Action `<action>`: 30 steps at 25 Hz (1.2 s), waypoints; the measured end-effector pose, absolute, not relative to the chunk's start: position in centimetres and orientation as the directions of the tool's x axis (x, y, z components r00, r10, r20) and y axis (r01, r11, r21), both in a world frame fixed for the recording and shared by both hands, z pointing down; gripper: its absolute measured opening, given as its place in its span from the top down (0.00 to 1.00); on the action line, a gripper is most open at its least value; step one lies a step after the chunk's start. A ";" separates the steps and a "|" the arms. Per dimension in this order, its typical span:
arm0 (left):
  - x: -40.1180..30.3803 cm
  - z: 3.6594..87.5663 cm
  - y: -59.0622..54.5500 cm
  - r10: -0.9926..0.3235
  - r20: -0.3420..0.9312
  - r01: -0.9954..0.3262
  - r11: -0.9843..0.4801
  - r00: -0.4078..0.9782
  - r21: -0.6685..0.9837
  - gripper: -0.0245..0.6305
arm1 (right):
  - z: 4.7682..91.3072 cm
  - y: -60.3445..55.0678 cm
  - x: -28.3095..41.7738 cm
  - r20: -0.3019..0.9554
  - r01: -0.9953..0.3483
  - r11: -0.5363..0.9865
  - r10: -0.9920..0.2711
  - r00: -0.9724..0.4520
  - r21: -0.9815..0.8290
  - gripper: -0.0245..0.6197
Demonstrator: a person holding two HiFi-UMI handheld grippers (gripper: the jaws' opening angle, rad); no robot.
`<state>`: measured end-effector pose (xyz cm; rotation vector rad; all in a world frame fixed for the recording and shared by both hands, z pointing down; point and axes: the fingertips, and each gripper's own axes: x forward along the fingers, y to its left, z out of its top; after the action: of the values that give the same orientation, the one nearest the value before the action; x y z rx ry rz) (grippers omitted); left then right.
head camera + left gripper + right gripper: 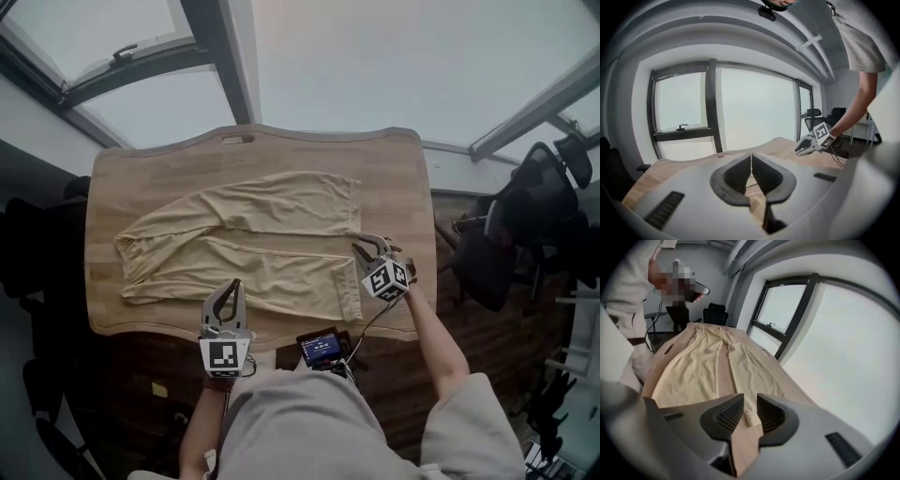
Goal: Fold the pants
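Observation:
Beige pants [253,239] lie flat on the wooden table [394,178], waist at the left, both legs running to the right. My left gripper [230,289] hovers at the near edge of the near leg, jaws shut with nothing between them [751,159]. My right gripper [367,246] is at the hem end, between the two legs. Its jaws stand a little apart [750,416], and through the gap shows the corner of the far leg's hem [751,420], with no pad pressing on it. The pants [693,371] stretch away from it. The left gripper view also catches the right gripper [801,149].
A small device with a blue screen [321,348] hangs at the table's near edge, by the person's waist. Dark office chairs [534,216] stand off the table's right end. Large windows lie beyond the far edge, where the tabletop has a handle slot [237,140].

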<state>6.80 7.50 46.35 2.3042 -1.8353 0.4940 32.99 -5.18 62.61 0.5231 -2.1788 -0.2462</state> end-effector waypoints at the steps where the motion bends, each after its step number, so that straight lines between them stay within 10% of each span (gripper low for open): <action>1: 7.4 46.7 7.2 -0.913 0.362 -0.969 -0.233 0.188 -0.082 0.94 | 64.0 -5.8 33.5 0.733 -0.253 0.907 -0.421 -0.535 0.337 0.82; 12: 9.7 49.1 5.7 -0.886 0.449 -0.980 -0.174 0.113 -0.096 0.94 | 73.8 -8.3 35.1 0.877 -0.044 0.985 -0.171 -0.449 0.170 0.77; 15: 9.3 49.3 5.6 -0.882 0.461 -0.982 -0.160 0.095 -0.103 0.94 | 73.5 -8.4 35.1 0.877 -0.025 0.990 -0.132 -0.463 0.136 0.89; 30: 9.9 50.4 4.6 -0.868 0.494 -0.986 -0.129 0.059 -0.108 0.94 | 56.0 -19.9 32.3 0.523 -0.044 0.920 0.182 -0.833 -0.390 0.94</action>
<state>9.95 4.63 50.39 2.0802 -1.8802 0.6601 32.34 -19.85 56.02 -0.0979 -2.5034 0.5266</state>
